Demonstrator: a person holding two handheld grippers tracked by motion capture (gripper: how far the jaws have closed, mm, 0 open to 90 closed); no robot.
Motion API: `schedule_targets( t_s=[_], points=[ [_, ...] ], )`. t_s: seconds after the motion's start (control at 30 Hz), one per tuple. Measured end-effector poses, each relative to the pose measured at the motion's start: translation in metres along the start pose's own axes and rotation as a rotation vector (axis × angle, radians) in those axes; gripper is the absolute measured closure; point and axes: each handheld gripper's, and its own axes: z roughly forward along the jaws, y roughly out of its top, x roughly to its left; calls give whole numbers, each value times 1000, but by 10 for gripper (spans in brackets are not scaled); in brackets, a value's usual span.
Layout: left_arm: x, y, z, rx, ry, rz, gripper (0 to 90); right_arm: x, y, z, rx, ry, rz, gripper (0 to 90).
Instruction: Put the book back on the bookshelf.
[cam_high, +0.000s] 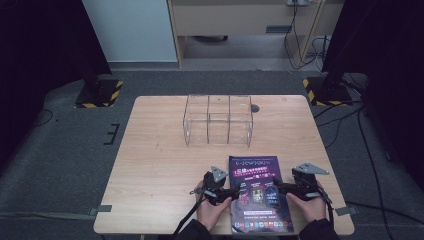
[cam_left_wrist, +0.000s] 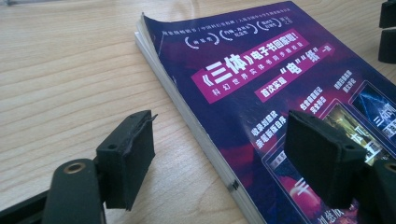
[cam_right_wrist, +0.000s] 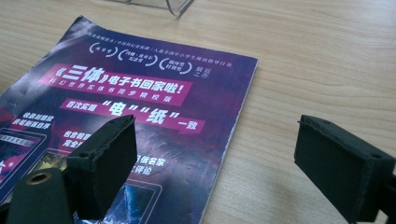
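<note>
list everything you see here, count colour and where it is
purple glossy paperback book: one, purple and magenta cover with white print, lying flat at the near edge of the table between the two claws
clear acrylic compartment box: one, see-through, standing past the book toward the far side of the table
light wooden table: one, pale wood, bearing the book and box
yellow-and-black striped stand bases: two, on the grey floor beyond the table's far corners
left claw: one, black, open astride the book's left edge
right claw: one, black, open astride the book's right edge
hands: two, at the table's near edge, each holding a claw
</note>
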Motion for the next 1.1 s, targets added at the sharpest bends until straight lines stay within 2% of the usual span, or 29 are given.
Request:
schedule_targets(
  t_s=[0.47, 0.73, 1.1],
  points=[
    [-4, -4, 10, 11, -13, -16, 296, 7, -6, 7, 41, 39, -23, 216],
    [-6, -4, 12, 1, -28, -33, 327, 7, -9, 10, 62, 61, -8, 254],
    [-8, -5, 13, -16, -37, -68, 328, 7, -11, 11, 53, 70, -4, 293]
  ],
)
